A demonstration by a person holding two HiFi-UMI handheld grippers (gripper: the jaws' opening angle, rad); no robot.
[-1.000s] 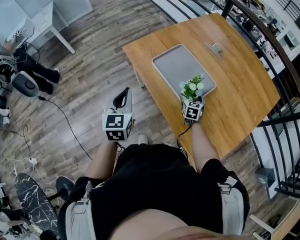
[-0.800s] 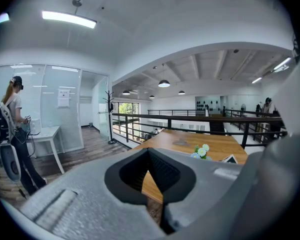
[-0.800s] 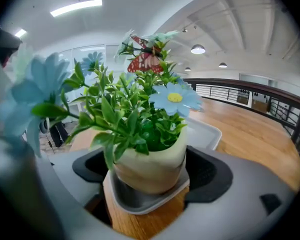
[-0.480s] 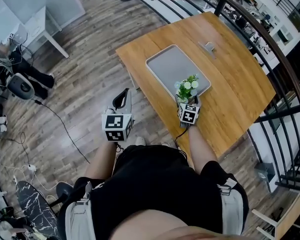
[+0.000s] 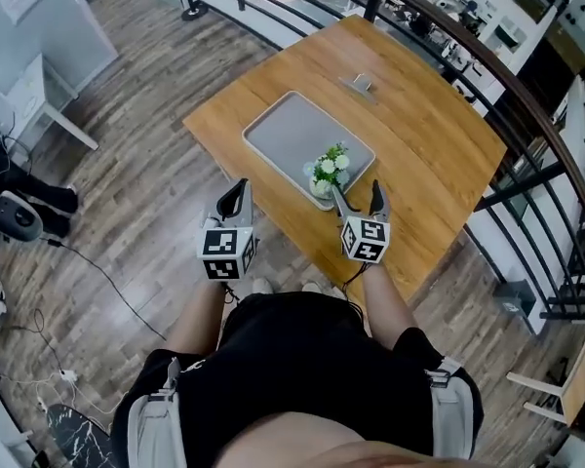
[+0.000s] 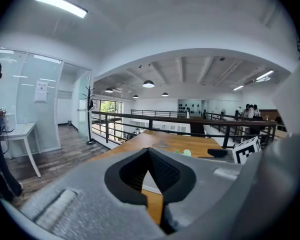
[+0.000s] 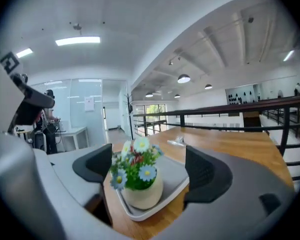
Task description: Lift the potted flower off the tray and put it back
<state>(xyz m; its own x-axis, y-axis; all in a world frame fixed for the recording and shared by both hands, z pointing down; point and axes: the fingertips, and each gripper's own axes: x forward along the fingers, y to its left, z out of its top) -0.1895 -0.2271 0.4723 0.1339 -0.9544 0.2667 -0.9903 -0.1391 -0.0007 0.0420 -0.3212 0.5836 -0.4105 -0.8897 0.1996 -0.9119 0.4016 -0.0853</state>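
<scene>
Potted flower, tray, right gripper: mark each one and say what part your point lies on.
potted flower (image 7: pixel 140 196), right gripper view, on the cream pot's front.
tray (image 5: pixel 291 133), head view, on its bare grey floor.
right gripper (image 5: pixel 355 191), head view, midway between its open fingertips.

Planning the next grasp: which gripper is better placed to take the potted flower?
The right gripper: open, pointing at the potted flower on the tray. The left gripper is shut, beside the table.

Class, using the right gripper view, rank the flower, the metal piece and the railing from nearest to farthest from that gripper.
1. Flower: straight ahead, on the tray's near corner.
2. Metal piece: on the table, beyond the tray.
3. Railing: behind the table's far edge.
</scene>
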